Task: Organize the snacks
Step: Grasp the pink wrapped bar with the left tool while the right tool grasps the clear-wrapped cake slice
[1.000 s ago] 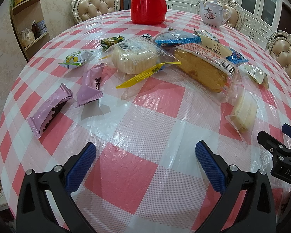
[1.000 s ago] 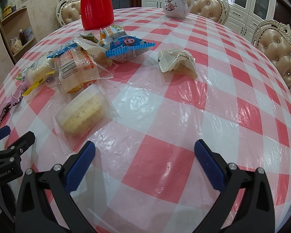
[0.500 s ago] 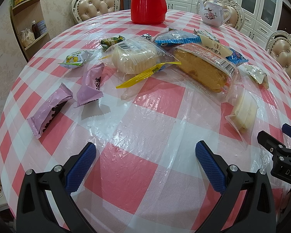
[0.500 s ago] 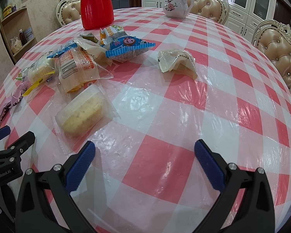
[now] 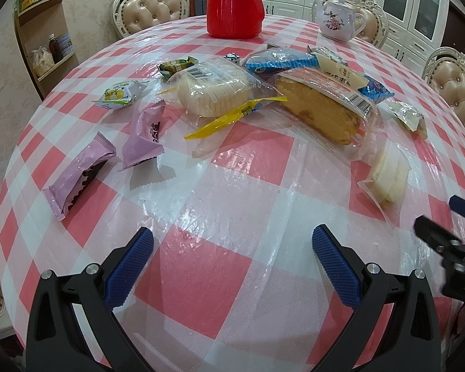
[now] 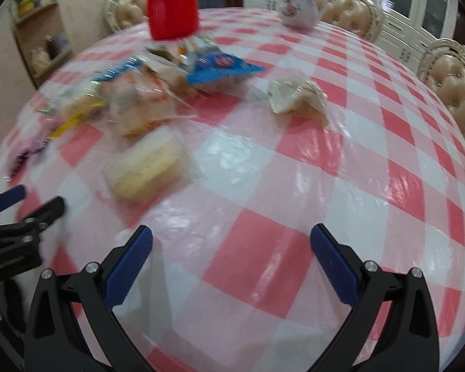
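Your left gripper (image 5: 232,257) hangs over the red-and-white checked plastic tablecloth (image 5: 201,266) with its blue-padded jaws spread wide and nothing between them. Your right gripper (image 6: 231,255) is just as wide and empty; its view is blurred.

Just beyond your left gripper, to its left, lie two pink foil-wrapped bars (image 5: 79,175), side by side. To its right sits a small clear packet holding a pale cake slice (image 5: 387,175). Further back the snacks crowd together: a long yellow sachet (image 5: 232,116) touches a clear bag of round pale cakes (image 5: 214,91), with a long golden sponge loaf in clear wrap (image 5: 324,107) just beside it. A blue packet (image 6: 221,68) lies behind them.

Farthest off stand a red plastic jug (image 5: 235,6) and a white floral teapot (image 5: 338,21).
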Action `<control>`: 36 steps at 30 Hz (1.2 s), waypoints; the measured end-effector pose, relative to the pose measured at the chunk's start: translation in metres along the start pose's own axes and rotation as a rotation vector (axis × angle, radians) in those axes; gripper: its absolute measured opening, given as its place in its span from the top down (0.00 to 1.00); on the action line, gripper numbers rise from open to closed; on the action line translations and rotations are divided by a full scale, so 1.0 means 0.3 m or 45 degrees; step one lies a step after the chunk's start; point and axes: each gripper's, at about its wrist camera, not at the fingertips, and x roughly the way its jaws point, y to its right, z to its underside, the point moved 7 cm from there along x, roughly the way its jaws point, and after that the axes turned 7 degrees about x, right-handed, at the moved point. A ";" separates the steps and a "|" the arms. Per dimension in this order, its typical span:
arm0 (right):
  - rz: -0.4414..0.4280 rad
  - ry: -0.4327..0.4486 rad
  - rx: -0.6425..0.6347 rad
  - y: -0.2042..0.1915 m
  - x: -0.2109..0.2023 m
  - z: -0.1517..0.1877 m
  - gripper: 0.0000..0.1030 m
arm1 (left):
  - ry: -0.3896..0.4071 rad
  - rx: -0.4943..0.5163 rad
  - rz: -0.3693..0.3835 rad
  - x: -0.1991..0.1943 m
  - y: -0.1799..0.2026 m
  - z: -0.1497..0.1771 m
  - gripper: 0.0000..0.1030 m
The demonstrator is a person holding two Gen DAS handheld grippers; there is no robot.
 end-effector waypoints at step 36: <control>0.035 0.010 -0.007 0.050 0.006 -0.018 0.41 | -0.012 0.175 -0.064 0.024 -0.417 -0.067 0.15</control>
